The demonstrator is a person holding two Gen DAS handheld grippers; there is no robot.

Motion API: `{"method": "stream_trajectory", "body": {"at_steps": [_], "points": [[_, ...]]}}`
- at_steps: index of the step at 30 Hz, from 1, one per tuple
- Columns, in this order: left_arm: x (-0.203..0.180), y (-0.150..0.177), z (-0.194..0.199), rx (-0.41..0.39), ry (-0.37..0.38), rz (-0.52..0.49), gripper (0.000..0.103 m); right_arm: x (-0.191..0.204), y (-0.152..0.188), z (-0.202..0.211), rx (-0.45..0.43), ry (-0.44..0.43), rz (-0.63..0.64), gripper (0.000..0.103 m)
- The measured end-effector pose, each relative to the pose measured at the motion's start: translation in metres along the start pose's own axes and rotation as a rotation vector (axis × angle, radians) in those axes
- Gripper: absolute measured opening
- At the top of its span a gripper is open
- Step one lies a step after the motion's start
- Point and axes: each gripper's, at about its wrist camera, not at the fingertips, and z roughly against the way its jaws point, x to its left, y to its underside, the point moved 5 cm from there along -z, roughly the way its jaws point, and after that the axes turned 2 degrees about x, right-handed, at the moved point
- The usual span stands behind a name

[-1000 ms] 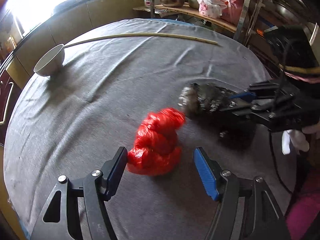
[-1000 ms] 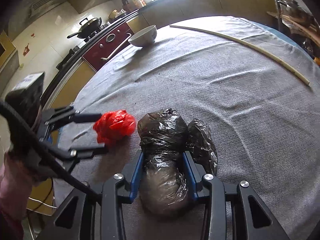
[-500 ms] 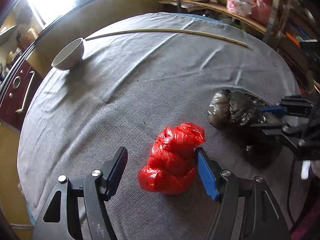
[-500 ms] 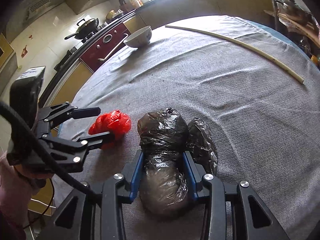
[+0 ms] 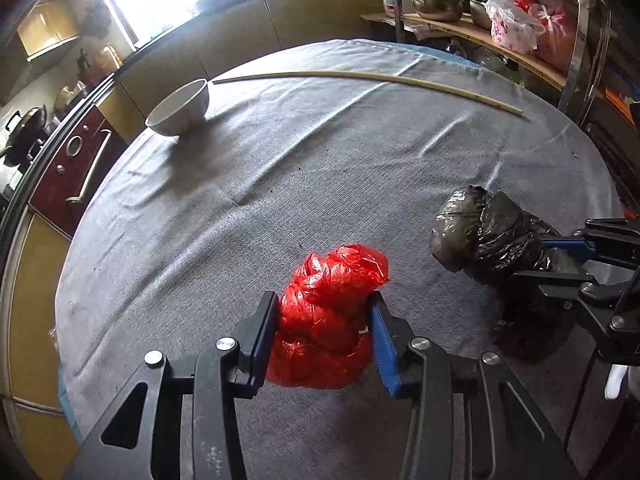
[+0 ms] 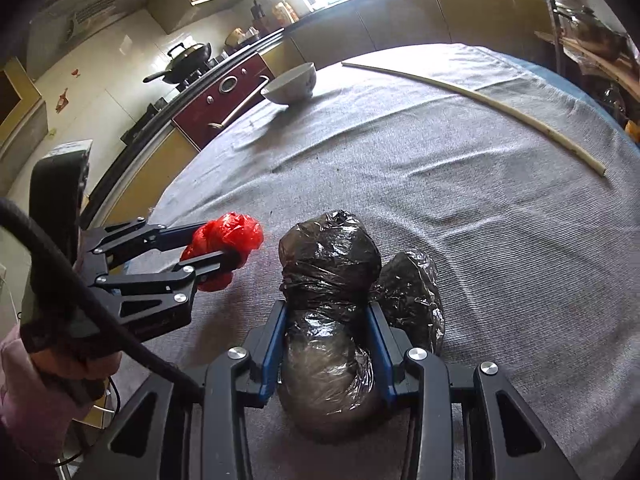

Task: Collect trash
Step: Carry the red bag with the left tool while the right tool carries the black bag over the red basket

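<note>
The red plastic bag (image 5: 328, 320) lies bundled on the cloth-covered counter (image 5: 280, 184), near its front edge. The left gripper (image 5: 324, 316) is closing on it, pads already denting both sides of the bundle. The black plastic bag (image 6: 328, 304) sits just to its right, pinched at the waist by the right gripper (image 6: 326, 344); a second black bundle (image 6: 412, 292) touches it. Both bags look light, soft and crinkly, likely to compress and slip under the pads. Judgement: take hold at the twisted, denser middle, not at loose film. The bowl (image 5: 180, 108) and stick (image 5: 368, 80) stand well apart.
</note>
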Motion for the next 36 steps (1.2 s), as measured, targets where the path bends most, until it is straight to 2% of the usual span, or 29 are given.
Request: {"method": "stream_trajectory", "body": {"at_steps": [10,17,28,36], "points": [[-0.024,0.000,0.035,-0.053,-0.101,-0.020,0.046,0.003,0.007,0.036,-0.055,0.015,0.022,0.041],[-0.044,0.001,0.060,-0.092,-0.146,-0.036,0.046,0.001,0.016,0.065,-0.092,0.006,0.023,0.041],[-0.086,-0.001,0.083,-0.120,-0.118,-0.043,0.046,-0.005,0.031,0.112,-0.157,0.041,0.048,0.041],[-0.121,-0.004,0.092,-0.132,-0.072,-0.030,0.046,-0.031,0.050,0.142,-0.180,0.065,0.008,0.041]]}}
